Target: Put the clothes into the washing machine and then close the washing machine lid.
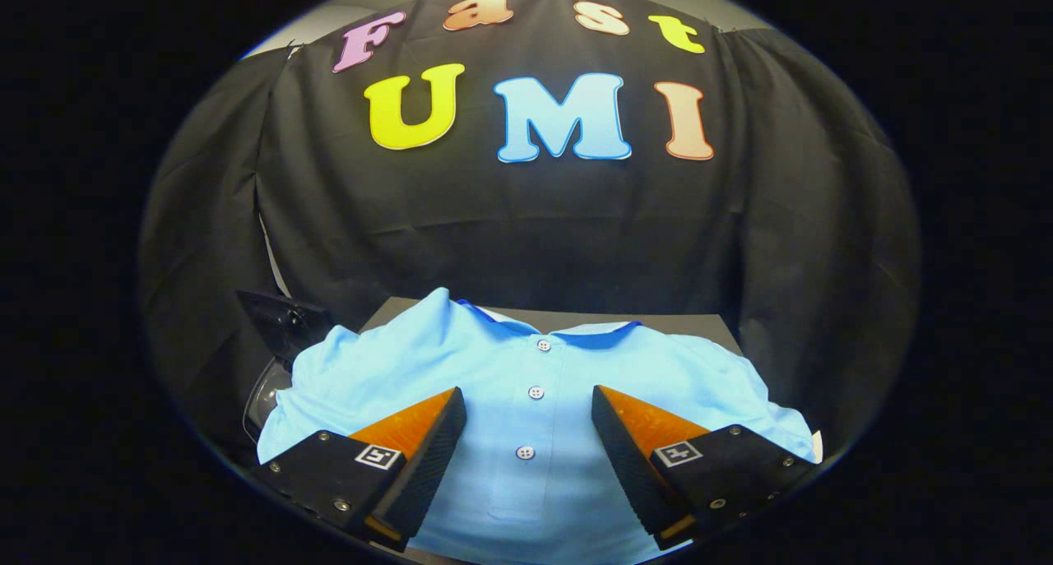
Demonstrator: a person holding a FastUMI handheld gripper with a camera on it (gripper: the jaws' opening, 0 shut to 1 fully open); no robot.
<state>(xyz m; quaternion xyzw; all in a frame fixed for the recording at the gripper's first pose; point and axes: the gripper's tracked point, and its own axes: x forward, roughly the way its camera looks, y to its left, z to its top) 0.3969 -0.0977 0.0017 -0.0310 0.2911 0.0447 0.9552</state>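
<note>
Shirt (535,384): light blue polo, lying flat and face up on a dark table (699,325), collar away from the gripper (528,417), button strip running straight toward it. Three buttons (535,392) show on the strip, the middle one lying in line with the fingertips.

Gripper: fingers spread wide apart, holding nothing, poised over the chest of the shirt, one on each side of the button strip. Whether the tips touch the cloth cannot be told.

Handling, judged: thin knit cloth, light, wholly limp, not fragile and not slippery. It will sag and trail from any hold, so sleeves and hem may drag over the table edge or catch on the washing machine's rim. A pinch on a gathered fold at the chest, near the button strip where the cloth is doubled, should give the surest hold; a single flat layer may slide out.

Dark rounded object (276,359) sits beside the shirt's sleeve at the table's edge; possibly the washing machine, not confirmed.

Writing: none readable on the shirt. Each finger carries a small square code marker (378,456), not legible as text
</note>
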